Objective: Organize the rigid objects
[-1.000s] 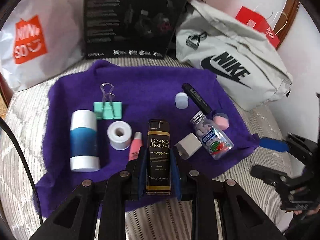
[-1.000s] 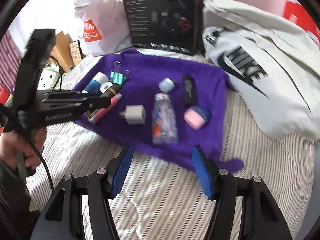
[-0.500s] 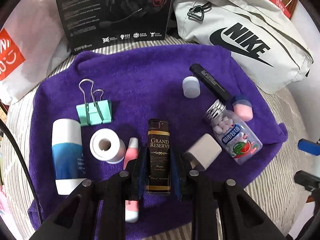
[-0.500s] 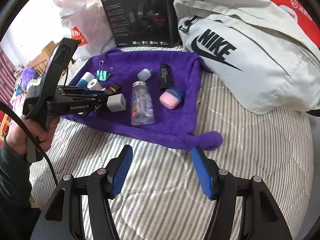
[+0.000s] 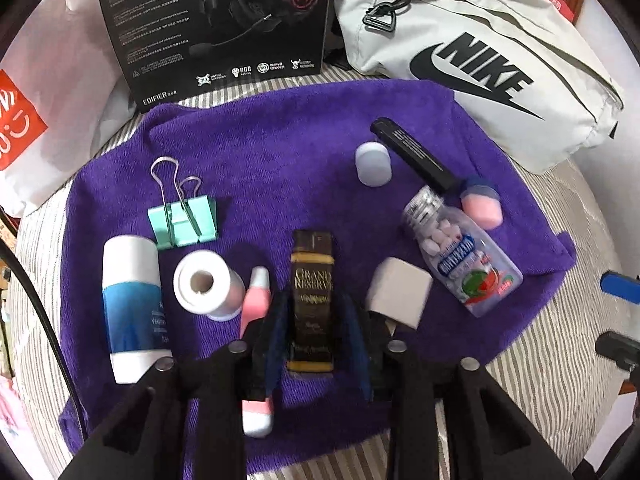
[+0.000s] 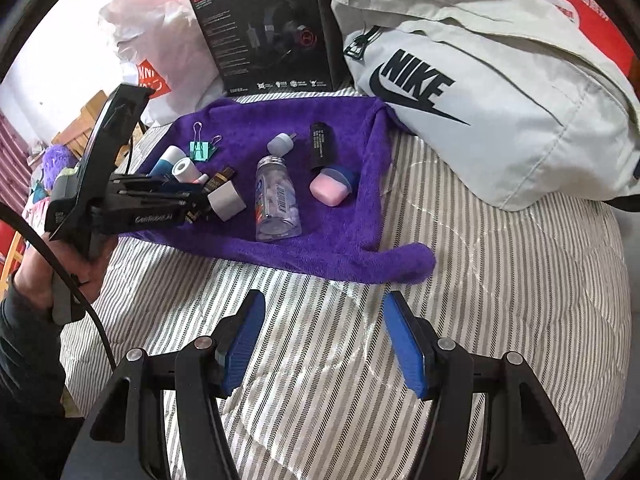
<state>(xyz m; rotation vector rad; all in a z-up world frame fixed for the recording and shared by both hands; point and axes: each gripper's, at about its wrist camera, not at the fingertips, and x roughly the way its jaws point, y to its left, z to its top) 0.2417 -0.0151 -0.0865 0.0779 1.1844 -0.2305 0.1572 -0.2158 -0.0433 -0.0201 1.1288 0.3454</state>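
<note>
Bare purple towel (image 5: 280, 152) centre, pink tube (image 5: 256, 300) and white charger (image 5: 398, 294) crowding lighter (image 5: 313, 280) sides

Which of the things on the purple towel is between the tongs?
The black lighter labelled Grand Reserve: it lies between the left tongs. The pink tube and white charger lie just outside them.

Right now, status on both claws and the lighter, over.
Left claw straddling Grand Reserve lighter on purple towel, grip unclear. Right claw open, empty, over striped bedding. White charger and pink tube crowd the lighter.
</note>
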